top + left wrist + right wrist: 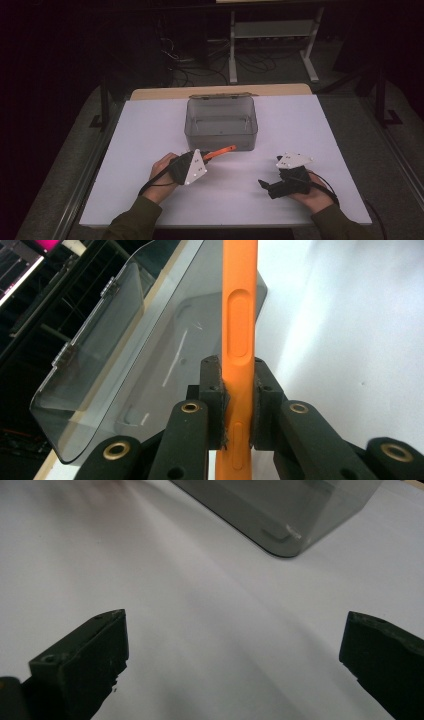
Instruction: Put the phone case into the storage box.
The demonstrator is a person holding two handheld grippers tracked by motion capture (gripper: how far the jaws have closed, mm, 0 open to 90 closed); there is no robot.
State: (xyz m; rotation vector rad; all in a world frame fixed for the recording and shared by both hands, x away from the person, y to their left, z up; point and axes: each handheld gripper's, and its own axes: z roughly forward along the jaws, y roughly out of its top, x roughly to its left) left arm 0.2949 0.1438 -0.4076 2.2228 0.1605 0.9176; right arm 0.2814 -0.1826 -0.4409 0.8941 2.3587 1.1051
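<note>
**Caller:** High view first: your left tongs (216, 153) are clamped on a slim orange plastic tool (220, 151), its long axis pointing up and right toward the smoky translucent plastic box (221, 137) on the white counter (150, 125).

**Spotter:** And the left gripper view agrees, the pads pinch that orange tool (239, 335) low down, the box (125, 365) off to its left.

**Caller:** Your right tongs (235, 655) stand wide, holding nothing, low over the counter. Left hand's much nearer the box, so I'd say it's yours to drop in.
</note>
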